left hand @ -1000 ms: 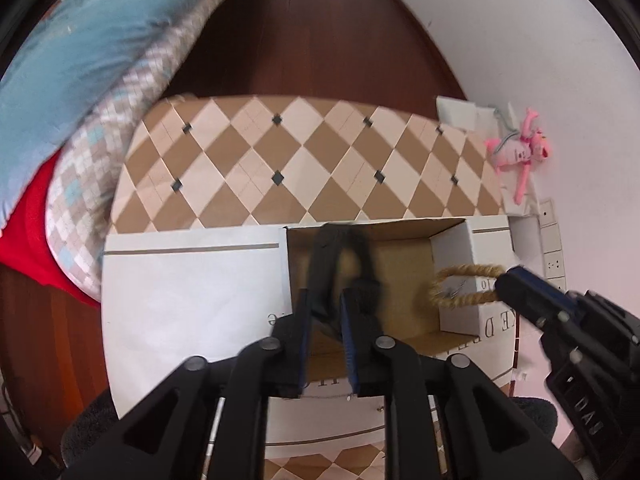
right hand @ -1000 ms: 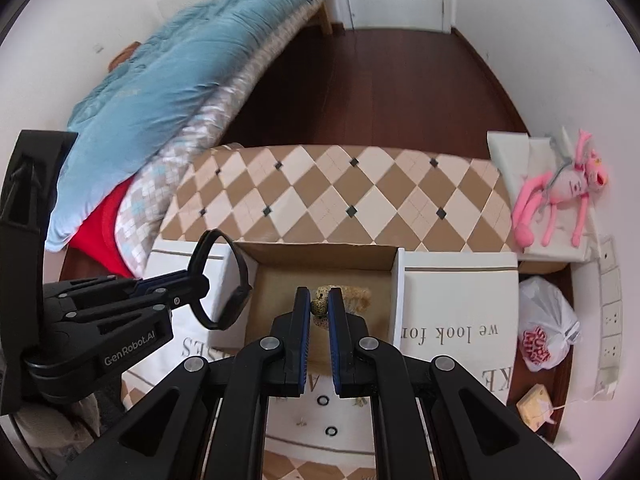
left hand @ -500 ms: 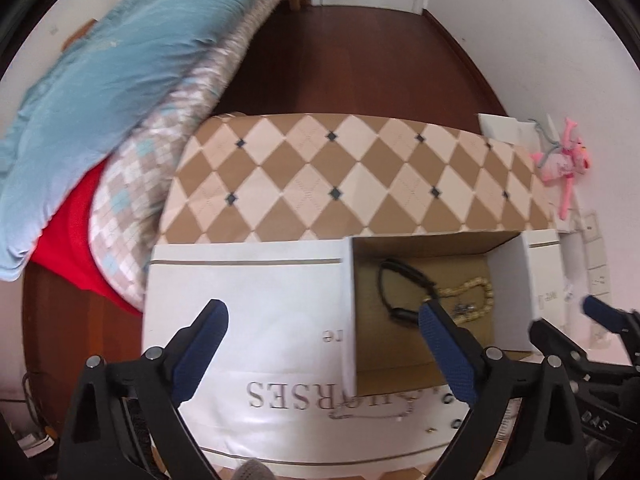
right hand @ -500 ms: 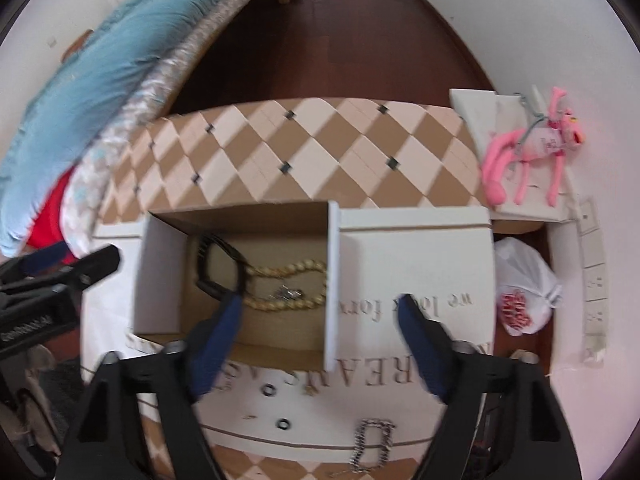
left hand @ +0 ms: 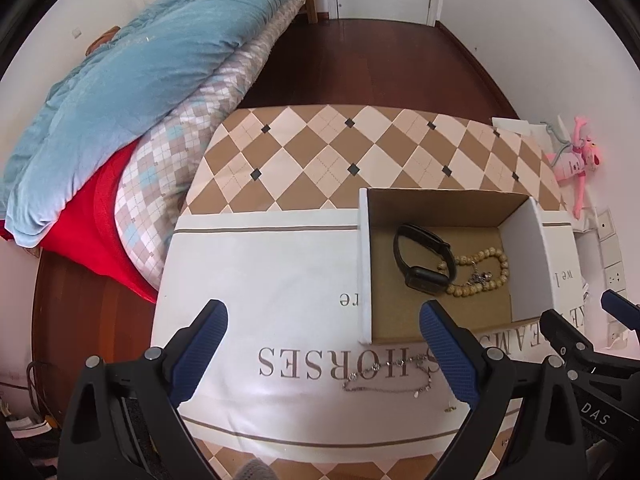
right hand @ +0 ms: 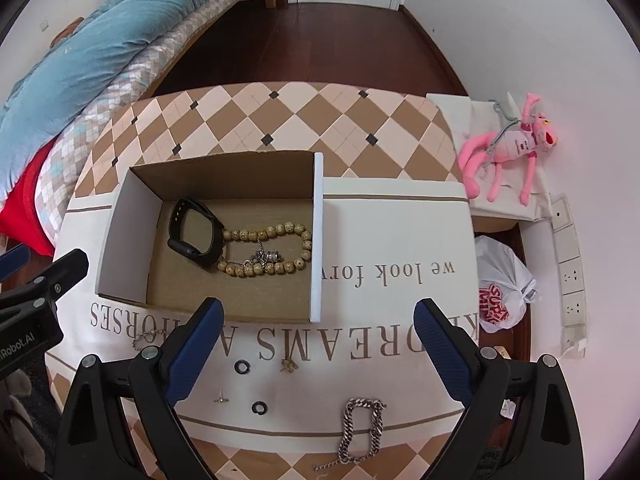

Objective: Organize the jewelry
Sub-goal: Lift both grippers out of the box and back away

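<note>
An open cardboard box (right hand: 120, 236) (left hand: 528, 256) sits on a white printed cloth. Inside lie a black watch band (right hand: 196, 232) (left hand: 420, 256) and a tan bead bracelet (right hand: 268, 252) (left hand: 480, 276) with a small metal charm. On the cloth in front of the box lie a thin silver chain (left hand: 388, 376) (right hand: 150, 336), two black rings (right hand: 243, 367), small gold earrings (right hand: 289, 366) and a thick silver link bracelet (right hand: 360, 432). My left gripper (left hand: 324, 348) is open and empty, to the left of the box. My right gripper (right hand: 316, 344) is open and empty, in front of the box.
The cloth (right hand: 400, 240) covers a diamond-patterned table (right hand: 280, 120). Blue and checked bedding (left hand: 140, 92) is piled at the left. A pink plush toy (right hand: 508, 148), a plastic bag (right hand: 504, 284) and wall sockets (right hand: 572, 276) are at the right.
Both grippers opened and drew back from the box. The black watch band and the bead bracelet, held a second ago, now lie inside the box.
</note>
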Demonstrator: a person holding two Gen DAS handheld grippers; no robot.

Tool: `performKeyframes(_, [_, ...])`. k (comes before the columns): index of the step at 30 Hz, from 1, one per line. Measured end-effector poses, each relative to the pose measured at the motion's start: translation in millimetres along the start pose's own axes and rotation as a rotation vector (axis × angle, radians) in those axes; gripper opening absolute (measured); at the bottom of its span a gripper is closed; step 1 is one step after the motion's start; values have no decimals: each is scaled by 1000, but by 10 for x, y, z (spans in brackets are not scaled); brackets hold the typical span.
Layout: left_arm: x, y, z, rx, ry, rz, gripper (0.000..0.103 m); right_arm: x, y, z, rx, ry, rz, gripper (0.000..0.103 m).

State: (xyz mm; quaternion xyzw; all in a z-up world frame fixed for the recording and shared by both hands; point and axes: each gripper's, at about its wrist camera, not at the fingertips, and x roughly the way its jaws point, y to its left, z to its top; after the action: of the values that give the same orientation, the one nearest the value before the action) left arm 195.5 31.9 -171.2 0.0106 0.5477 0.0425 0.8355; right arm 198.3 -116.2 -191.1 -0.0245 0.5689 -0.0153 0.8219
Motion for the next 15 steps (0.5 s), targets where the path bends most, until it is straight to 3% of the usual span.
performKeyframes(3, [-151, -10, -68, -5, -25, 11, 98, -162, -27, -73, 10, -34, -5, 97])
performKeyframes(5, [-250, -7, -116, -8, -42, 13, 98, -274, -39, -114, 12, -58, -13, 103])
performKeyframes(15, [-815, 39, -355, -29, -127, -20, 98, -910, -35, -339, 13, -182, -39, 103])
